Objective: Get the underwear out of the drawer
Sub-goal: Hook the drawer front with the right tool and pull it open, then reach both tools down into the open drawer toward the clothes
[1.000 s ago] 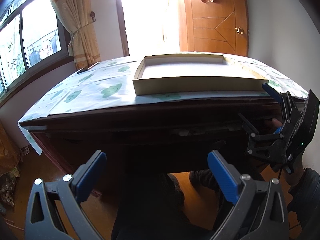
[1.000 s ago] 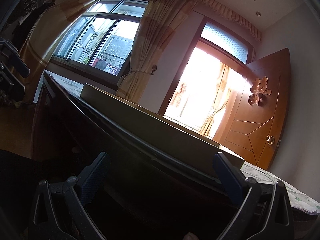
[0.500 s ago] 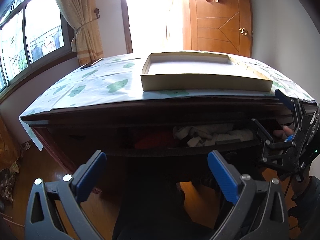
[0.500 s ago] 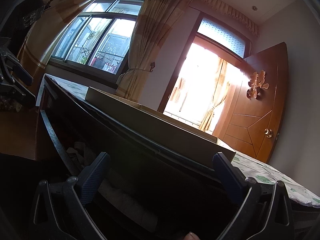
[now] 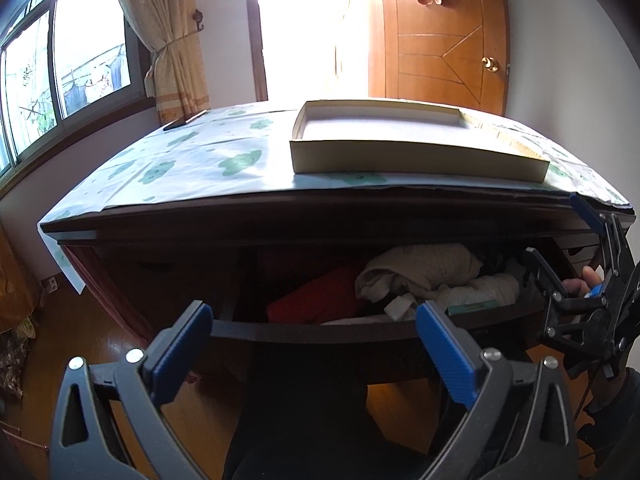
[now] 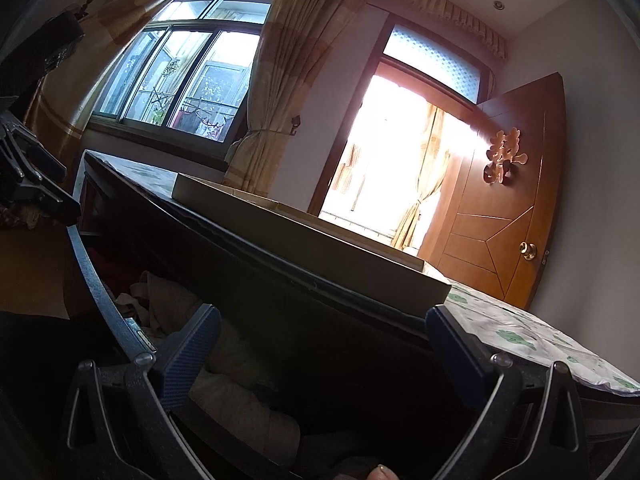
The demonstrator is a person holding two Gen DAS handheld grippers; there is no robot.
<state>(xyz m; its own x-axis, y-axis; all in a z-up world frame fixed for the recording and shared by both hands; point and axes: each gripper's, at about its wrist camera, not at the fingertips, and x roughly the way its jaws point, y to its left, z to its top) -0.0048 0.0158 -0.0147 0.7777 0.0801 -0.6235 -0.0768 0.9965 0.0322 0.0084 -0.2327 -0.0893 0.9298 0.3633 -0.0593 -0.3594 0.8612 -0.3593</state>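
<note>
So the drawer (image 5: 320, 330) is pulled out under the desk top (image 5: 200, 160), clothes exposed; underwear likely in the pile (image 5: 420, 272) at 1 o'clock of the left gripper (image 5: 312, 328), which one I cannot tell; left gripper wide, hanging back for a reach; right gripper (image 6: 320, 344) wide too, at the drawer's right end, apparently from pulling it.

left hand-held gripper (image 5: 312, 340) spread wide, right hand-held gripper (image 6: 320, 344) likewise

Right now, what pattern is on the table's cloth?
Pale cloth with green cloud-like shapes, clearest in the left wrist view.
</note>
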